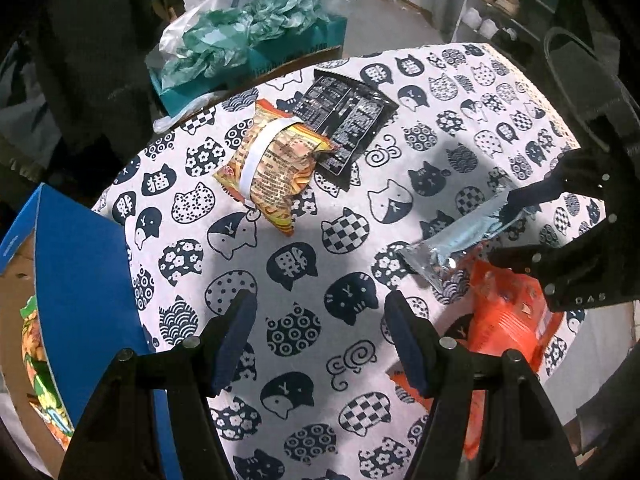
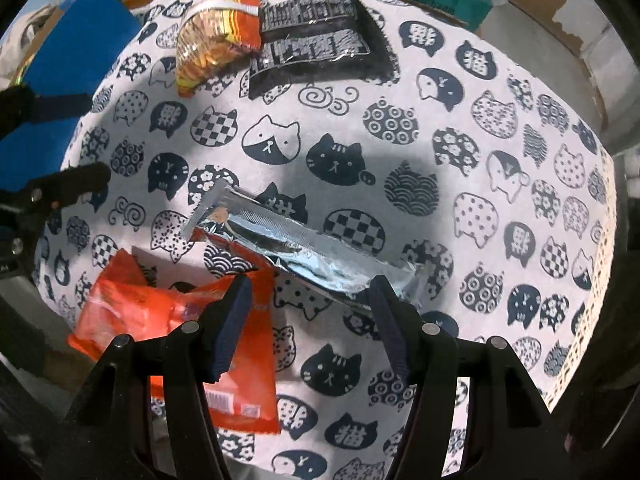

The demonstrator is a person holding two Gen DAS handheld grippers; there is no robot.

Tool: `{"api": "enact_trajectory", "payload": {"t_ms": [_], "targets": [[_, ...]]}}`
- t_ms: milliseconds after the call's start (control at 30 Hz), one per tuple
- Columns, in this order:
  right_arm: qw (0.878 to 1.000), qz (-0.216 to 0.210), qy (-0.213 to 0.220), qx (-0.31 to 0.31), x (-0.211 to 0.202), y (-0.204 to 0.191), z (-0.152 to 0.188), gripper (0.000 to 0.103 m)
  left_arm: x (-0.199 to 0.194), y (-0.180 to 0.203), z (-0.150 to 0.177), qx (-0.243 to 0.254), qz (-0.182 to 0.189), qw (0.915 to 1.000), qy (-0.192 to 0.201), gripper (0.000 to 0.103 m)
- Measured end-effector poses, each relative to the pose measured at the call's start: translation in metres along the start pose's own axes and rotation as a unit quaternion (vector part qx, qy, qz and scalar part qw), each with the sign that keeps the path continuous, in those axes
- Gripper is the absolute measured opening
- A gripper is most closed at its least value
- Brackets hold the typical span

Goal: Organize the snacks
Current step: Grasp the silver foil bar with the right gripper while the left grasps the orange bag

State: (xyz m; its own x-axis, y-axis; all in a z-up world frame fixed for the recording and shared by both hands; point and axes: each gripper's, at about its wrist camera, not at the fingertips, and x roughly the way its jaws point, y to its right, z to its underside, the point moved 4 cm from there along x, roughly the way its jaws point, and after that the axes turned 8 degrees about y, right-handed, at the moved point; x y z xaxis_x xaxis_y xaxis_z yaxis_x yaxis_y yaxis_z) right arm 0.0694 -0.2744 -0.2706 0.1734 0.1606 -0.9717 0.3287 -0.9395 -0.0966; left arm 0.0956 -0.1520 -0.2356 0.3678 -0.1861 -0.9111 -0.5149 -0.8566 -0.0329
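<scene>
Four snack packets lie on the cat-print tablecloth (image 1: 304, 216). A yellow-orange noodle packet (image 1: 272, 168) (image 2: 212, 40) rests partly on a black packet (image 1: 344, 120) (image 2: 316, 44) at the far side. A silver foil packet (image 1: 460, 240) (image 2: 288, 240) overlaps an orange packet (image 1: 508, 320) (image 2: 160, 312) near the table edge. My left gripper (image 1: 320, 304) (image 2: 96, 136) hangs open over bare cloth, holding nothing. My right gripper (image 2: 310, 296) (image 1: 502, 228) is open, pointing down just above the silver and orange packets; its pads press on neither.
A blue cardboard box (image 1: 80, 280) (image 2: 80, 60) with colourful snack bags inside stands off the table's left side. A teal box stuffed with green plastic bags (image 1: 248, 44) sits behind the table. A white shelf rack (image 1: 504, 8) stands at the back right.
</scene>
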Motion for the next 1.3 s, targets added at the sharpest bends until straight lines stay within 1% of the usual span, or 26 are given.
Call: {"api": "enact_trajectory", "payload": {"t_ms": [100, 167, 300, 333, 367, 400, 467, 500, 533, 700, 800, 867, 933, 1000, 1100, 1200, 1300], "targets": [[1.000, 0.006, 0.001, -0.016, 0.008, -0.005, -0.005, 0.063, 0.007, -0.003, 0.000, -0.006, 0.002, 1.0000, -0.005, 0.068], [1.000, -0.002, 0.000, -0.016, 0.014, -0.007, -0.010, 0.063, 0.010, -0.004, 0.000, -0.009, 0.006, 0.9999, -0.007, 0.068], [1.000, 0.010, -0.013, -0.023, 0.032, -0.011, -0.014, 0.063, 0.014, -0.005, 0.002, -0.012, 0.011, 0.9998, -0.014, 0.068], [1.000, 0.008, -0.014, -0.019, 0.035, -0.011, -0.014, 0.059, 0.015, -0.005, 0.002, -0.014, 0.014, 0.9997, -0.016, 0.068], [1.000, 0.004, -0.015, -0.015, 0.038, -0.010, -0.014, 0.053, 0.016, -0.004, 0.003, -0.015, 0.017, 0.9996, -0.017, 0.068], [1.000, 0.006, -0.011, -0.012, 0.038, -0.009, -0.015, 0.051, 0.016, -0.003, 0.003, -0.014, 0.018, 0.9996, -0.018, 0.068], [1.000, 0.006, -0.009, -0.005, 0.039, -0.005, -0.015, 0.037, 0.016, -0.001, 0.002, -0.010, 0.020, 0.9996, -0.016, 0.068], [1.000, 0.004, -0.009, 0.000, 0.040, -0.004, -0.015, 0.034, 0.016, 0.001, 0.001, -0.008, 0.021, 0.9996, -0.015, 0.068], [1.000, 0.003, -0.007, 0.004, 0.039, -0.001, -0.015, 0.028, 0.015, 0.002, 0.000, -0.007, 0.023, 0.9996, -0.013, 0.068], [1.000, 0.008, 0.006, 0.024, 0.031, 0.012, -0.006, 0.026, 0.012, 0.008, -0.004, -0.005, 0.033, 0.9994, -0.008, 0.068], [0.999, 0.016, 0.019, 0.031, 0.015, 0.020, 0.000, 0.026, 0.007, 0.013, -0.007, -0.003, 0.042, 0.9991, -0.001, 0.068], [0.999, 0.028, 0.030, 0.035, -0.002, 0.016, 0.005, 0.026, 0.001, 0.017, -0.009, -0.001, 0.050, 0.9987, 0.005, 0.068], [0.998, 0.029, 0.037, 0.046, -0.015, 0.020, 0.010, 0.026, -0.006, 0.022, -0.009, 0.000, 0.065, 0.9978, 0.008, 0.071], [0.997, 0.032, 0.042, 0.058, -0.025, 0.021, 0.015, 0.026, -0.014, 0.028, -0.009, 0.001, 0.082, 0.9965, 0.014, 0.077], [0.995, 0.029, 0.048, 0.079, -0.042, 0.026, 0.028, 0.026, -0.026, 0.041, -0.007, 0.006, 0.108, 0.9940, 0.019, 0.080], [0.994, 0.029, 0.050, 0.095, -0.055, 0.033, 0.044, 0.026, -0.034, 0.055, -0.003, 0.011, 0.135, 0.9908, 0.013, 0.081], [0.993, 0.030, 0.051, 0.106, -0.068, 0.038, 0.055, 0.026, -0.040, 0.072, 0.005, 0.023, 0.153, 0.9879, 0.004, 0.082]]}}
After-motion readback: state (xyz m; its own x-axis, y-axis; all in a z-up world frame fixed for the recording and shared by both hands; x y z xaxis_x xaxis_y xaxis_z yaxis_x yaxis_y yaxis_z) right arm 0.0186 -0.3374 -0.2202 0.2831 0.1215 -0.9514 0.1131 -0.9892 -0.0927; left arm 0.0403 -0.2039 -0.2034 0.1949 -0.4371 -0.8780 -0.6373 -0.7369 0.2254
